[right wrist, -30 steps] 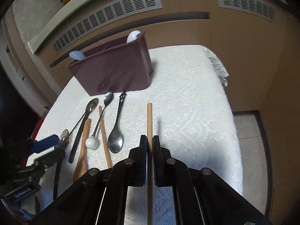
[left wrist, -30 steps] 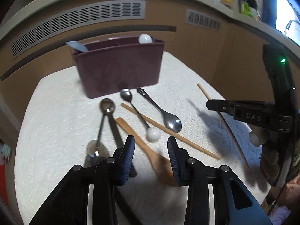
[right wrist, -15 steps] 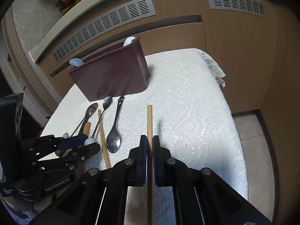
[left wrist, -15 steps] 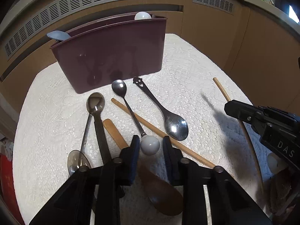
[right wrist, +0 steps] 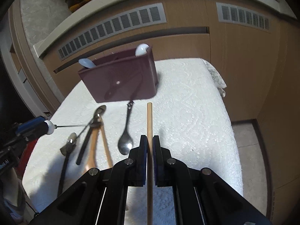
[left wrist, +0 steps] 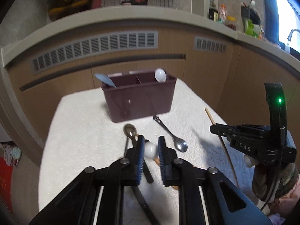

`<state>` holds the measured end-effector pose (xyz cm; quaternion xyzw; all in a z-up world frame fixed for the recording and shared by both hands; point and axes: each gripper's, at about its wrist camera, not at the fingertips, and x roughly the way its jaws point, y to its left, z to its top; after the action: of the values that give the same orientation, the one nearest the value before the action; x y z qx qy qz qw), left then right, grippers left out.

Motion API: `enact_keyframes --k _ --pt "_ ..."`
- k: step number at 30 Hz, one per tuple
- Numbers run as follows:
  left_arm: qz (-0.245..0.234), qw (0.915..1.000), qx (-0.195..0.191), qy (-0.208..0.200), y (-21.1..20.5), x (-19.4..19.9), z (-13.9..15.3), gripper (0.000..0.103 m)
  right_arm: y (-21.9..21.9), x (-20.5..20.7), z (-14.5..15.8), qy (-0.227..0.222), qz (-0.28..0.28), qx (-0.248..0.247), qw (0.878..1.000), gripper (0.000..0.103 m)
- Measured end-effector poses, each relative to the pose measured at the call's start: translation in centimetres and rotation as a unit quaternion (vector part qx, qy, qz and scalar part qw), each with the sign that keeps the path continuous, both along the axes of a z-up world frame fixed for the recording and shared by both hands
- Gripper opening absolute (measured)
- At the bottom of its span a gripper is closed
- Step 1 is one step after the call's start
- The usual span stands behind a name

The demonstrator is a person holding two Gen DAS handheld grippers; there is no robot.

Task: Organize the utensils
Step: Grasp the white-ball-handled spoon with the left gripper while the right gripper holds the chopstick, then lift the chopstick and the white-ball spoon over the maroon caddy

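Gleaming white-knobbed spoon (left wrist: 150, 149), steel-stemmed

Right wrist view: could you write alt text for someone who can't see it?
The right gripper clamps a wooden chopstick pointing toward a maroon utensil caddy on a white cloth. Spoons and wooden utensils lie at left, including a steel spoon.

The supporting surface was a table covered with a white embossed cloth (right wrist: 196, 112). A maroon utensil caddy (right wrist: 120, 82) stood at its far side. Before it lay a steel spoon (right wrist: 126, 133), a wooden spoon (right wrist: 91, 150), a wooden chopstick (right wrist: 105, 146) and dark-handled utensils (right wrist: 84, 146).
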<state>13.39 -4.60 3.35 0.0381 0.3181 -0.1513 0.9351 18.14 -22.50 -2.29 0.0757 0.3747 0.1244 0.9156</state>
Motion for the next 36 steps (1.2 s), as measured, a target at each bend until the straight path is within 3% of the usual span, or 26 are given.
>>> enact_keyframes --k 6,11,13,15,16,20,28,30,36 --pt "0.014 0.9993 -0.012 -0.034 1.6 -1.2 2.5 0.012 1.2 -1.5 3.3 -0.041 0.015 -0.016 0.999 0.006" --pt "0.016 0.9995 -0.016 0.023 3.0 -0.6 0.5 0.014 1.5 -1.6 3.6 -0.034 0.016 -0.027 0.999 0.006" --pt "-0.014 0.9987 -0.012 0.047 2.8 -1.2 -1.3 0.021 1.4 -1.6 3.3 -0.028 0.013 -0.025 0.999 0.006" --pt "-0.038 0.9972 -0.007 0.064 2.2 -1.8 -2.9 0.04 1.3 -1.7 3.0 -0.028 0.011 -0.026 0.999 0.006" --pt "-0.051 0.9962 -0.001 0.07 1.7 -2.1 -3.9 0.041 1.3 -1.7 2.9 -0.028 0.011 -0.026 0.999 0.006" --pt "-0.058 0.9933 0.033 0.094 -0.3 -1.8 -7.0 0.041 1.6 -1.7 2.5 -0.023 0.016 -0.027 0.999 0.006" --pt "-0.036 0.9866 0.064 0.146 -2.3 0.6 -10.3 0.04 1.3 -1.3 1.0 -0.002 0.011 -0.021 1.0 0.006" --pt "-0.028 0.988 0.065 0.137 -2.3 0.6 -10.3 0.023 1.3 -1.2 0.8 0.001 0.012 -0.02 1.0 0.006" --pt "-0.002 0.9962 0.05 0.072 -0.2 -0.9 -6.3 0.023 1.2 -2.0 2.0 -0.016 0.011 -0.015 1.0 0.006"
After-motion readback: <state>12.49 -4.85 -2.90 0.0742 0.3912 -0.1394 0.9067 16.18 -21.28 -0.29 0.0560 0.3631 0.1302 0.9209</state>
